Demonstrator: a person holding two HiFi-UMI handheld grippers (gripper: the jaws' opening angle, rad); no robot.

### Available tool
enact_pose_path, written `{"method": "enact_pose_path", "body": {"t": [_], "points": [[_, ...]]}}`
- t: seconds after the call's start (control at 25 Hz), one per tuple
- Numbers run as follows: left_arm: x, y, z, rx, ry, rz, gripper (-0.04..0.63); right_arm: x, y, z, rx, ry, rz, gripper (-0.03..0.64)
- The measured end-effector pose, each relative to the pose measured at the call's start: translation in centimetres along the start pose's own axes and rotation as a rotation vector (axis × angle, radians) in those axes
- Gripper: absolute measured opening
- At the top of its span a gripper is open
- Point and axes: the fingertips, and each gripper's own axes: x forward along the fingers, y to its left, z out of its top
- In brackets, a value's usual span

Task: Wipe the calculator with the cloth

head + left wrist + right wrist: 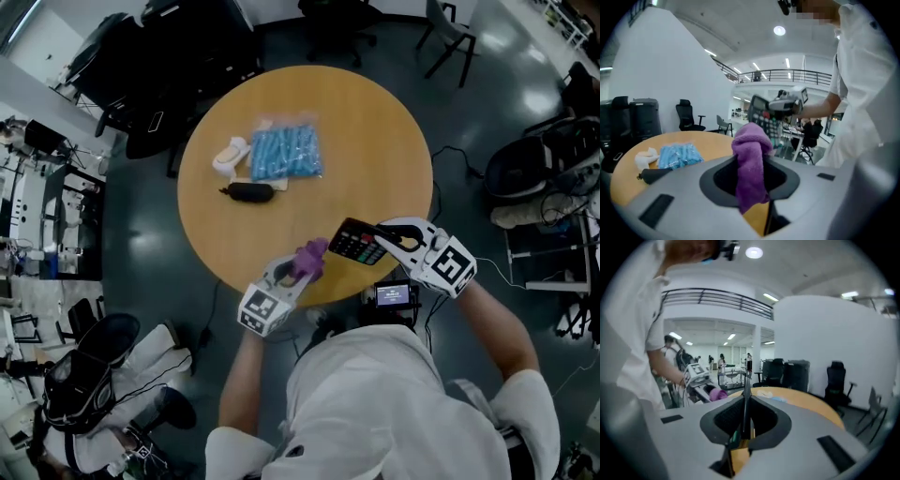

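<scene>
In the head view my left gripper (pixel 298 273) is shut on a purple cloth (pixel 310 257) over the table's near edge. The cloth bunches up out of the jaws in the left gripper view (pixel 751 161). My right gripper (pixel 382 235) is shut on a black calculator (pixel 356 242), held above the table edge just right of the cloth. The keys face up and left. In the right gripper view the calculator (pixel 746 401) shows edge-on, as a thin dark blade between the jaws. From the left gripper view the calculator (pixel 762 118) stands just behind the cloth; whether they touch I cannot tell.
The round wooden table (pixel 375 131) carries a blue plastic packet (pixel 284 153), a white crumpled thing (pixel 229 154) and a black pouch (pixel 249 192) at its left half. Office chairs and equipment (pixel 544 169) ring the table. A person's body fills the lower head view.
</scene>
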Motion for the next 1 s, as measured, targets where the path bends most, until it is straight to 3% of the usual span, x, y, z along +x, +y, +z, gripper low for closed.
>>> {"method": "enact_pose_path", "body": {"t": [0.2,0.36,0.56,1.0], "points": [[-2.6,-3.2,2.6,-0.059,-0.163,0.092,0.112,3.9,-5.9,-11.2,0.537,0.083,0.018,0.052],[-4.5,-5.1,4.9,-0.132,-0.291,0.216,0.112,7.8,-6.9,-19.6,0.773,0.157,0.034,0.052],[-5.1,-7.5,4.6,-0.201,-0.341,0.25,0.112,10.7,-6.7,-26.8,0.928,0.219,0.056,0.052],[-6.8,-8.2,5.9,-0.256,-0.369,0.283,0.112,12.9,-6.0,-29.7,1.055,0.209,0.118,0.052]]}}
